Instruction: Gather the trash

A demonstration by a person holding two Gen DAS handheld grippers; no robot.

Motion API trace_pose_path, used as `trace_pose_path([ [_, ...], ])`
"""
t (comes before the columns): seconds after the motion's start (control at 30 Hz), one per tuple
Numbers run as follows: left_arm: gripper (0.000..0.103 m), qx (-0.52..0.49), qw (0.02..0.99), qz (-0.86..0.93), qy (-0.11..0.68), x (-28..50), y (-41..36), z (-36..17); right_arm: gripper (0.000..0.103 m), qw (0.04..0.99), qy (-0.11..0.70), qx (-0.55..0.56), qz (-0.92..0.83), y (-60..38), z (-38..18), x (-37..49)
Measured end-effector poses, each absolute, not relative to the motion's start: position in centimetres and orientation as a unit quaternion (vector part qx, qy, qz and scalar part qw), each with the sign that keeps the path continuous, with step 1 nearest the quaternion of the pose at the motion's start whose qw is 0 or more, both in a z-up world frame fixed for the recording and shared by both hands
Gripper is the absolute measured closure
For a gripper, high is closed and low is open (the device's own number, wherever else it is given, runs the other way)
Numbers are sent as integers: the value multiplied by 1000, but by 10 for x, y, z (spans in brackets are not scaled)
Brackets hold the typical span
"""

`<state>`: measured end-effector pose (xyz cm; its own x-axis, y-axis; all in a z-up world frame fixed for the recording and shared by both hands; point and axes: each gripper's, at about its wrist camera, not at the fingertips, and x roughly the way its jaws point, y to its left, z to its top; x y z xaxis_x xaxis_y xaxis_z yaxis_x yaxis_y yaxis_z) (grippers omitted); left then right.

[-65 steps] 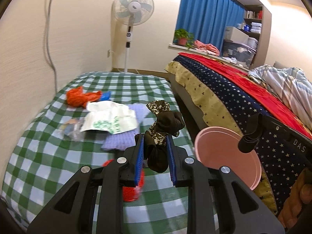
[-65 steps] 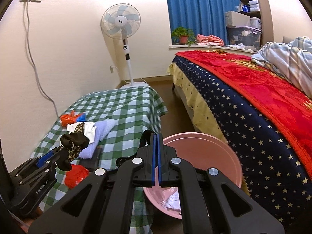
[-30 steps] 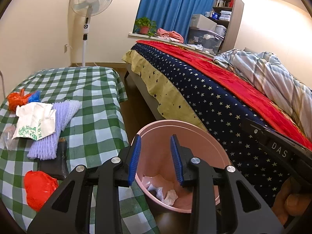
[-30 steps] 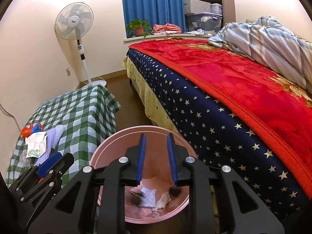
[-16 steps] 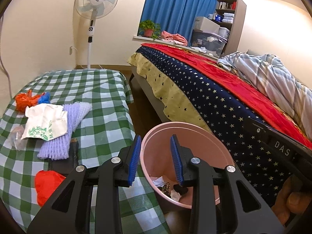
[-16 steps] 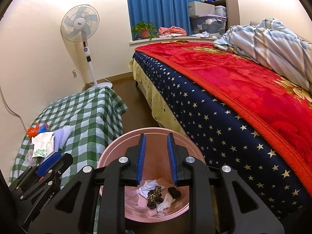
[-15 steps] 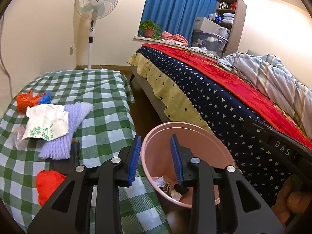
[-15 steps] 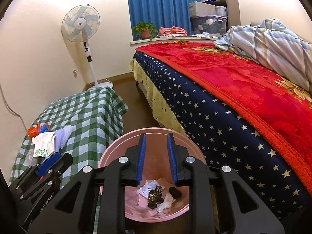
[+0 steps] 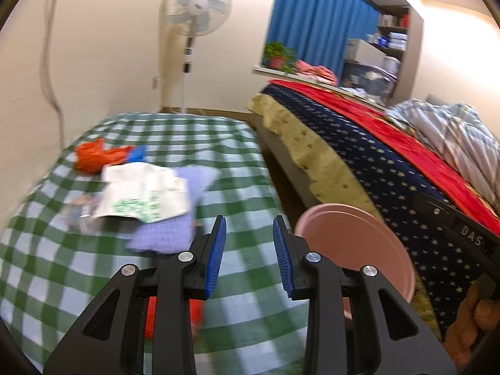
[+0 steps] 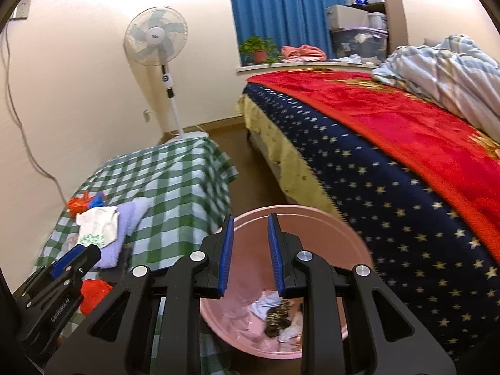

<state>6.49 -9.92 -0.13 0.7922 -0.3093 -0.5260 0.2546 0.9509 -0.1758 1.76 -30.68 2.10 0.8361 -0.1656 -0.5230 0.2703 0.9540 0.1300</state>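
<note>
Trash lies on the green checked table [image 9: 200, 143]: an orange bag [image 9: 93, 156], a white paper bag with green print [image 9: 143, 193], a lilac foam net [image 9: 175, 231], clear plastic [image 9: 78, 215] and a red crumple [image 9: 172, 312] under my left gripper. My left gripper [image 9: 249, 223] hovers open and empty over the table's near edge. To its right stands the pink bin [image 9: 353, 250]. My right gripper [image 10: 250, 220] stands open and empty above the pink bin [image 10: 312, 215], which holds white scraps and a dark floral wrapper [image 10: 276, 312]. The left gripper [image 10: 72, 262] shows at the lower left.
A standing fan [image 10: 156, 37] is behind the table by the wall. A bed with a starred navy and red cover [image 10: 390, 162] runs along the right, with a narrow strip of wooden floor [image 10: 237, 143] between it and the table. A cable [image 9: 51, 62] hangs down the wall.
My left gripper has swung left from over the bin to the table's edge. A dark floral wrapper now lies in the bin. The right gripper's view turned slightly left.
</note>
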Motion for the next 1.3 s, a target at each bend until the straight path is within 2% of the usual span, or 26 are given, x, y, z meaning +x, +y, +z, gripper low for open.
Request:
trace_pose_path([
  [0.67,72,-70,951,7,300,81,4,-21,80,944,305,124,27,-223,-19,81],
  [1.3,71,-77,941,50,327,123,27,-43,80,915,354,145,128,-169,-61,139],
])
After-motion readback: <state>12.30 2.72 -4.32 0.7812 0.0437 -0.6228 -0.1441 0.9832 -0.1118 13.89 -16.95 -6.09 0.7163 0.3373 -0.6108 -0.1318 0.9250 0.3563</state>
